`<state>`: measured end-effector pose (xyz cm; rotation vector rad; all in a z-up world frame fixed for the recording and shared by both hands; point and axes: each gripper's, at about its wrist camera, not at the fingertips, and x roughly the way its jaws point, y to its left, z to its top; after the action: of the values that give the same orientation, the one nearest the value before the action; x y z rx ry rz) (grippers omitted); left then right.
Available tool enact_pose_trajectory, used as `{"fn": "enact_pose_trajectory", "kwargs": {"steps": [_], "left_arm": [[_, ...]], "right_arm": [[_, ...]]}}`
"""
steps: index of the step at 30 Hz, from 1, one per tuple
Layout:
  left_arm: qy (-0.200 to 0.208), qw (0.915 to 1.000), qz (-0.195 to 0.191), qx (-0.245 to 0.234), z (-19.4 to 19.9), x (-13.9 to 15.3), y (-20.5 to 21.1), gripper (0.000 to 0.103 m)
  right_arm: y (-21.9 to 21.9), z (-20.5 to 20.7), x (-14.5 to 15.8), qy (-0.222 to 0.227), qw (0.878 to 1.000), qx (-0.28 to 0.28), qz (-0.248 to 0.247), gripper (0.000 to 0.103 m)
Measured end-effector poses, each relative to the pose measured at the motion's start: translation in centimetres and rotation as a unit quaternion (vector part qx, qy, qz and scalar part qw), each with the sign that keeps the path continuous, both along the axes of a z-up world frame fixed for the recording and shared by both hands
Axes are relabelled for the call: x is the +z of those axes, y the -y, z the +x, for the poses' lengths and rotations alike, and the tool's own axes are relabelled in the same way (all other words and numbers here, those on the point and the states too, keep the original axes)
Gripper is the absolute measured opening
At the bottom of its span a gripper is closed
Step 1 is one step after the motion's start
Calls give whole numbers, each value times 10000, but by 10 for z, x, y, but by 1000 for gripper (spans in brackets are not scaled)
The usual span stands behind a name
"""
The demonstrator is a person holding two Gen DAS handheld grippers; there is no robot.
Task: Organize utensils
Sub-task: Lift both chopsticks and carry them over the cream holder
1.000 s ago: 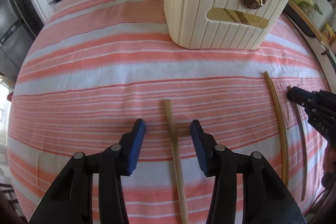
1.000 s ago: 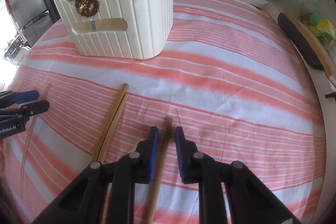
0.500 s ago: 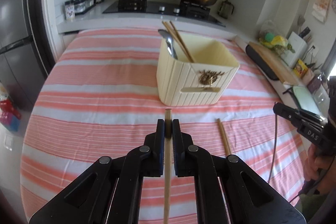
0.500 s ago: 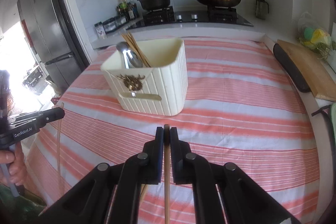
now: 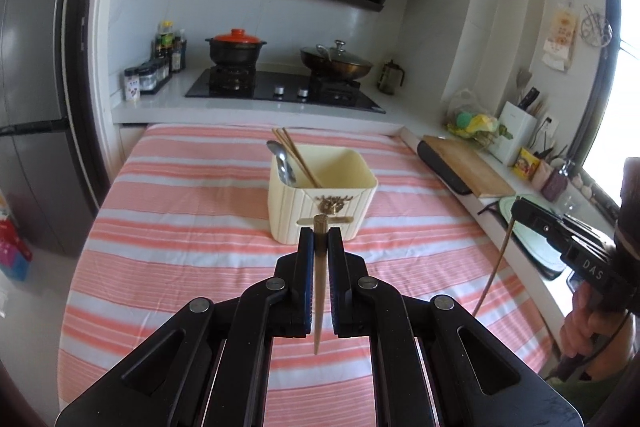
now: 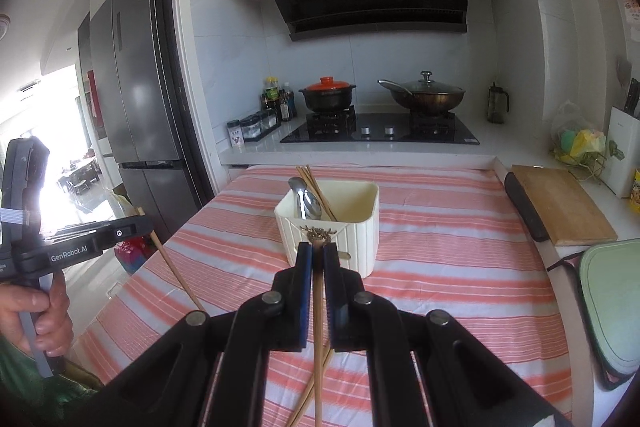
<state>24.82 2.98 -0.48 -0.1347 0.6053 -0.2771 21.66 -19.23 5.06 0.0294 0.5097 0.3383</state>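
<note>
A cream ribbed utensil holder [image 5: 320, 203] [image 6: 360, 223] stands mid-table with a spoon [image 5: 283, 163] and chopsticks [image 5: 298, 157] in it. My left gripper [image 5: 320, 239] is shut on a wooden chopstick [image 5: 319, 291], held high above the table in front of the holder. My right gripper [image 6: 316, 253] is shut on another chopstick [image 6: 317, 339], also raised. The right gripper shows in the left wrist view [image 5: 520, 213] with its chopstick hanging down. The left gripper shows in the right wrist view [image 6: 140, 223]. Two more chopsticks [image 6: 310, 391] lie on the cloth below.
The table has a pink and white striped cloth [image 5: 180, 227]. A wooden cutting board [image 5: 468, 167] lies at its right edge. A hob with a red-lidded pot [image 5: 236, 49] and a wok [image 5: 336, 61] is behind. A fridge [image 6: 136, 99] stands at left.
Both grippers closed on a chopstick on the cloth, then lifted them well above the table and tilted up, so the holder now looks smaller and farther.
</note>
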Motion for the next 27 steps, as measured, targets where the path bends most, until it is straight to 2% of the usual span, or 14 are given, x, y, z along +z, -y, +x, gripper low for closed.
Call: {"fn": "enact_pose_trajectory", "kwargs": {"steps": [11, 27], "left_arm": [[175, 9997, 142, -76, -13, 15, 10, 5], [172, 9988, 448, 65, 1, 4, 17, 5]], "right_arm": [[5, 0, 18, 293, 9993, -3, 223, 6], [1, 15, 13, 173, 9998, 11, 127, 6]]}}
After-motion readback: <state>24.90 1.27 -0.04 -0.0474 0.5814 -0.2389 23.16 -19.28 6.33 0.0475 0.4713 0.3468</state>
